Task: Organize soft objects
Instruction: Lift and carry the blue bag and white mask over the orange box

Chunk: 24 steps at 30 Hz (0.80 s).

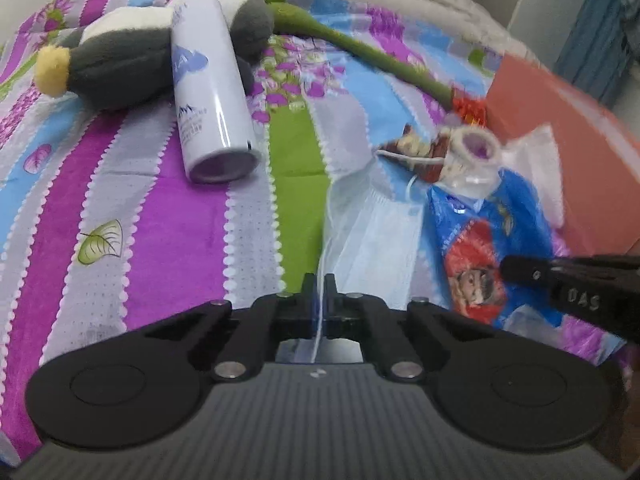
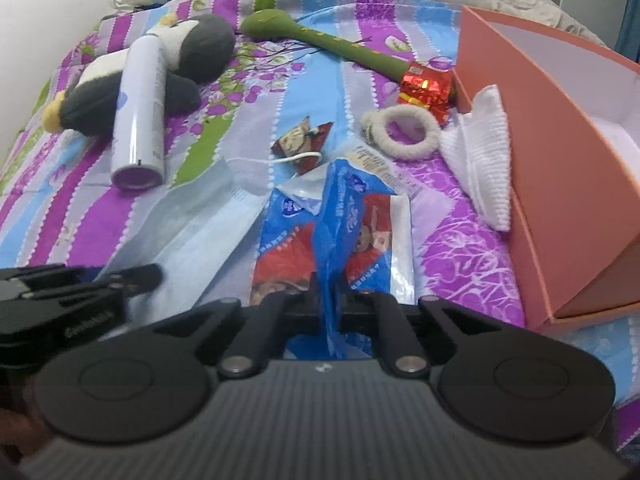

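Now, starting at the left, the plush penguin (image 2: pixel 160 68) lies at about ten o'clock on the striped bed (image 2: pixel 460 248), with the white spray can (image 2: pixel 138 116) resting across its body. Moving inward, the left tool (image 1: pixel 319 284) sits nearly shut on the thin ear loop of the pale blue face mask (image 1: pixel 372 232), the cord running straight up between its tips while the mask lies flat on the cover. Next along, at six o'clock in the right wrist view, the right tool (image 2: pixel 331 300) is pinched tight on a fold of the blue tissue pack (image 2: pixel 340 216), gathering the soft wrapper into a ridge. Beyond it, toward one o'clock, lie the white fuzzy hair tie (image 2: pixel 404 132), the red foil packet (image 2: pixel 426 88) and the long green plush stem (image 2: pixel 320 36). At three o'clock a white folded cloth (image 2: pixel 484 148) leans on the wall of the open pink box (image 2: pixel 560 184).

Both grips look made, so the pick-up step seems in hand. The next move likely calls for lifting both pieces clear and carrying them right, over the box wall, without the loop slipping free.
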Each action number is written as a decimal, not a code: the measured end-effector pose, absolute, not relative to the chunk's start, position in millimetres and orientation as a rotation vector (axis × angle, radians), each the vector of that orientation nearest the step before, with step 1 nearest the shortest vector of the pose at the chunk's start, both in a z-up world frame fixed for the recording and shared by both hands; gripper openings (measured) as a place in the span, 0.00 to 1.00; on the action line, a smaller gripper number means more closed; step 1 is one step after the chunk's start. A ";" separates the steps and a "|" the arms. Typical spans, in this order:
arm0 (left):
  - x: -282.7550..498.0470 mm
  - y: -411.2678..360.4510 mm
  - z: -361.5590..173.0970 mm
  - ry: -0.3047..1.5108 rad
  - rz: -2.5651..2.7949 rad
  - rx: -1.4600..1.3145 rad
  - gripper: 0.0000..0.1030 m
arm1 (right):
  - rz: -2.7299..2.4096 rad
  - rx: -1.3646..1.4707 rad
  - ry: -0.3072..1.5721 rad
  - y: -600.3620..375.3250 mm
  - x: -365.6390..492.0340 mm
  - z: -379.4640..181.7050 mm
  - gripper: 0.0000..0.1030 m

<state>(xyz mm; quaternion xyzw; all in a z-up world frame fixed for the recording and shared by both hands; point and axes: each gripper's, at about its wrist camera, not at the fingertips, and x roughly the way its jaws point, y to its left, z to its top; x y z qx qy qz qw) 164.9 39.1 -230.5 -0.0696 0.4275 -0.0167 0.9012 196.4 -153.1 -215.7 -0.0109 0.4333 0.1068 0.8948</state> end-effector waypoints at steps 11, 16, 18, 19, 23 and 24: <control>143.5 31.8 -169.2 0.843 -0.037 -0.204 0.02 | 0.184 0.011 0.855 -178.4 189.5 -175.5 0.06; 135.0 36.6 -143.4 0.831 -0.054 -0.276 0.02 | 0.178 0.014 0.829 -184.5 182.2 -156.1 0.06; 132.9 36.6 -132.9 0.815 -0.056 -0.273 0.02 | 0.179 0.008 0.820 -185.5 180.4 -148.6 0.06; 132.0 37.0 -126.4 0.804 -0.058 -0.276 0.02 | 0.179 0.000 0.817 -185.4 179.2 -145.4 0.06; 133.3 36.3 -106.6 0.780 -0.050 -0.253 0.02 | 0.182 -0.002 0.811 -186.2 177.4 -134.7 0.06; 134.0 35.9 -103.3 0.779 -0.048 -0.247 0.02 | 0.181 -0.007 0.809 -186.9 177.3 -132.8 0.06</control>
